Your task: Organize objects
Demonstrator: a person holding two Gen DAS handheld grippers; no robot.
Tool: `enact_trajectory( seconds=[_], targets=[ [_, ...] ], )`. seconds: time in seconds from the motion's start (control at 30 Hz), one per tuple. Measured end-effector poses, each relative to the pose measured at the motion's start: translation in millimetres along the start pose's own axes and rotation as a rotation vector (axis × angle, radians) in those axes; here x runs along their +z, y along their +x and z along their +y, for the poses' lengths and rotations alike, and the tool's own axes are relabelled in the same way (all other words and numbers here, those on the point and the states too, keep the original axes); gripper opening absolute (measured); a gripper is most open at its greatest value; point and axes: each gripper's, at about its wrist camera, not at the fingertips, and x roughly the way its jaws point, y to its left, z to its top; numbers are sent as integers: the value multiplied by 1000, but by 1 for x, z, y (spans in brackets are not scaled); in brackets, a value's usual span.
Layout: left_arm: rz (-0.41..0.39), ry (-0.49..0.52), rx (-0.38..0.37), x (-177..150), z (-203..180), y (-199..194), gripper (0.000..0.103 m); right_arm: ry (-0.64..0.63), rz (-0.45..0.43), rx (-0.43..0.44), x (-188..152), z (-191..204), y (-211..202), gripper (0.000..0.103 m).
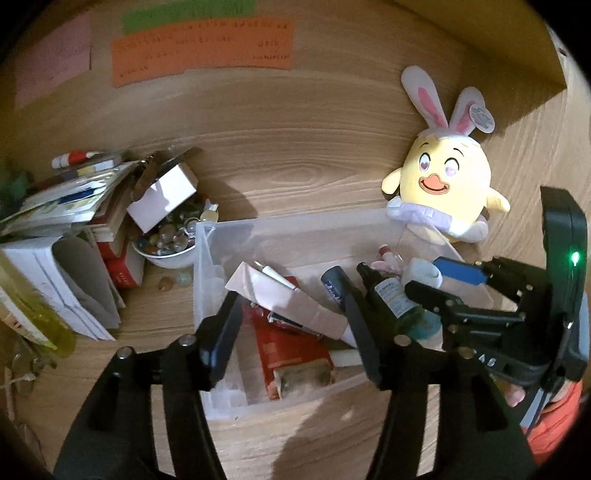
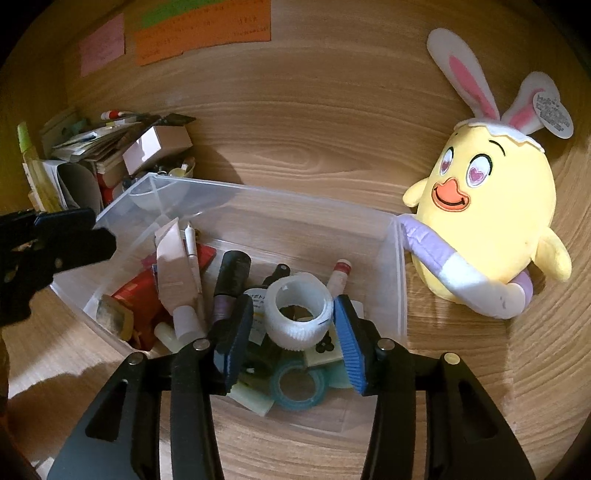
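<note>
Sitting between the right gripper (image 2: 293, 334)'s spread fingers, above the clear bin (image 2: 400, 266), is a ribbed white roll (image 2: 299, 314), released; left gripper (image 1: 291, 325) open, empty.

A yellow plush chick with white-and-pink rabbit ears (image 2: 491, 210) sits at the right on the wood-grain desk (image 2: 314, 122). Far left, orange (image 2: 207, 33), green (image 1: 188, 14) and pink paper notes (image 2: 101, 48) are stuck on the wooden back panel.

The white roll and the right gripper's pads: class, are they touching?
Apart. The right wrist view shows the white roll between the right gripper's open jaws, with a visible gap between it and each blue pad.
</note>
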Motion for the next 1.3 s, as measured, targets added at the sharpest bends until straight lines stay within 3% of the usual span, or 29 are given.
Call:
enact_trajectory(
  seconds=[0.13, 0.27, 0.5, 0.9, 1.3],
  targets=[
    [-14, 5, 12, -9, -1, -8, 64, 4, -13, 1, -1, 1, -7, 55],
    [-29, -1, 23, -16, 0, -14, 72, -1, -30, -4, -2, 2, -16, 58],
    [-59, -7, 30, -27, -2, -27, 76, -16, -62, 0, -7, 8, -39, 66],
    [-175, -1, 72, -42, -11, -57, 94, -6, -146, 6, -25, 14, -83, 85],
    [-179, -3, 58, -59, -20, -63, 96, 53, -144, 38, -45, 10, -94, 85]
  ],
)
